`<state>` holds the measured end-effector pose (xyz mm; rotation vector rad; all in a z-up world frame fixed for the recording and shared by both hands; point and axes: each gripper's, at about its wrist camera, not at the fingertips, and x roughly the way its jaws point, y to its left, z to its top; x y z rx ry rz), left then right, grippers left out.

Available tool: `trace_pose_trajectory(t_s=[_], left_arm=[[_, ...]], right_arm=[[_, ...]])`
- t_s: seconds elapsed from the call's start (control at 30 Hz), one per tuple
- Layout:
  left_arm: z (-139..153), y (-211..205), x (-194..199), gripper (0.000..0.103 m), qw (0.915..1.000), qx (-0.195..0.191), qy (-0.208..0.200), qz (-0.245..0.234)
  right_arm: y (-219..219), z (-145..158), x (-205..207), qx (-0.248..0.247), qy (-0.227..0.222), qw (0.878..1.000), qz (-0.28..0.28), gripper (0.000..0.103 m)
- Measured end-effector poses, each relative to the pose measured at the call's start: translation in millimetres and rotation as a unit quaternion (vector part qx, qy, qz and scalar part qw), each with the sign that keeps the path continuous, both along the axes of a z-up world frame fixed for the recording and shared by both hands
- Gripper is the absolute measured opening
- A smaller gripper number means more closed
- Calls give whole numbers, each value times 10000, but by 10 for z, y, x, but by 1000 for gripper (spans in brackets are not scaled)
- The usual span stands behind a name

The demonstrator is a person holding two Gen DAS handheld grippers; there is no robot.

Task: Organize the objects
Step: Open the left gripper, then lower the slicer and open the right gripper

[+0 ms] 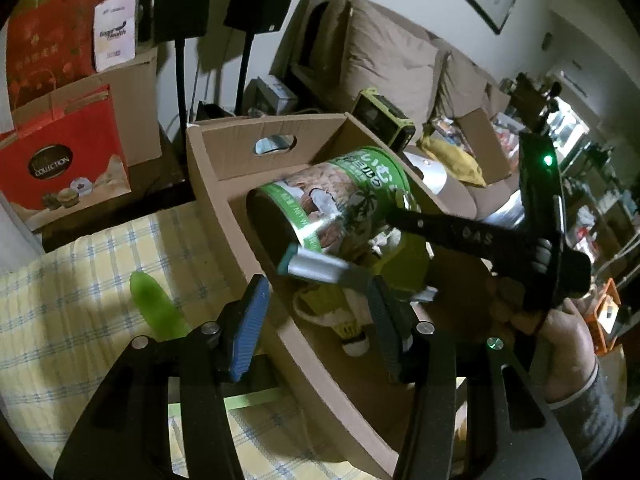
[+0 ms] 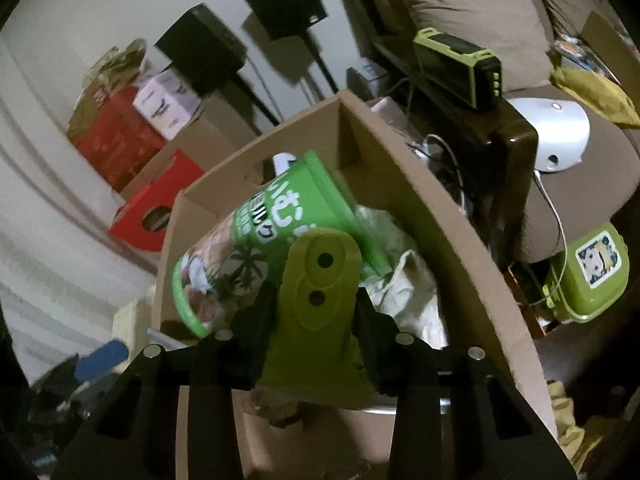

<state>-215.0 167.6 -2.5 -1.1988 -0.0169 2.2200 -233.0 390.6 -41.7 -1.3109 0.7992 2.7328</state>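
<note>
Olive-green moulded plastic bracket (image 2: pixel 320 304), flat-faced with two round holes and a flared base, sits clamped between the black fingers of the right tool (image 2: pixel 316 328), held over the open brown cardboard box (image 2: pixel 472 240). It looks rigid and light, and its smooth faces could slip, so the broad flanks near the base, where the pads press now, seem the safest place to hold it.

Inside the box a green printed cylindrical tin (image 1: pixel 336 200) lies on its side on crumpled white cloth (hollow-looking, probably light, and round enough to roll if nudged). A small silvery tube (image 1: pixel 320 266) lies across its mouth, though blur hides what it is. A yellow-and-white shuttlecock (image 1: pixel 352 330) rests lower in the box and would crush easily.

Left tool (image 1: pixel 316 320), with one blue pad and one dark one, hangs with its fingers apart astride the near wall of the box, gripping nothing. The box stands on a yellow checked cloth (image 1: pixel 80 300).
</note>
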Motion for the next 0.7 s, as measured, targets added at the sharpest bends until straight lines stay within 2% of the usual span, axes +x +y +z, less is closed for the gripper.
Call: trace_pose_trajectory(t_s=[0.1, 0.17, 0.23, 0.37, 0.4, 0.6, 0.63, 0.7], left_arm=[[-16, -42, 13, 50, 10000, -4, -43, 52], [-24, -92, 21, 53, 9999, 28, -92, 69], [-12, -154, 57, 62, 9999, 77, -95, 102], [28, -267, 126, 65, 9997, 135, -71, 172], [38, -290, 150, 69, 9997, 134, -63, 185], [60, -465, 305, 71, 9993, -87, 26, 366], [49, -512, 337, 77, 9990, -125, 27, 418], [21, -618, 399, 82, 9985, -146, 58, 529]], right_arm=[[-2, -15, -24, -23, -55, 9998, -191, 42], [-61, -24, -32, -12, -105, 9999, -29, 43], [-123, -25, -13, 88, -170, 9997, 155, 47], [-189, 45, 146, 369, -60, 9988, 324, 51], [-189, 62, 183, 351, -35, 9988, 352, 52], [-256, 254, 432, 501, 202, 9975, 456, 55], [-277, 291, 471, 522, 255, 9971, 488, 55], [-343, 366, 554, 563, 372, 9961, 567, 56]])
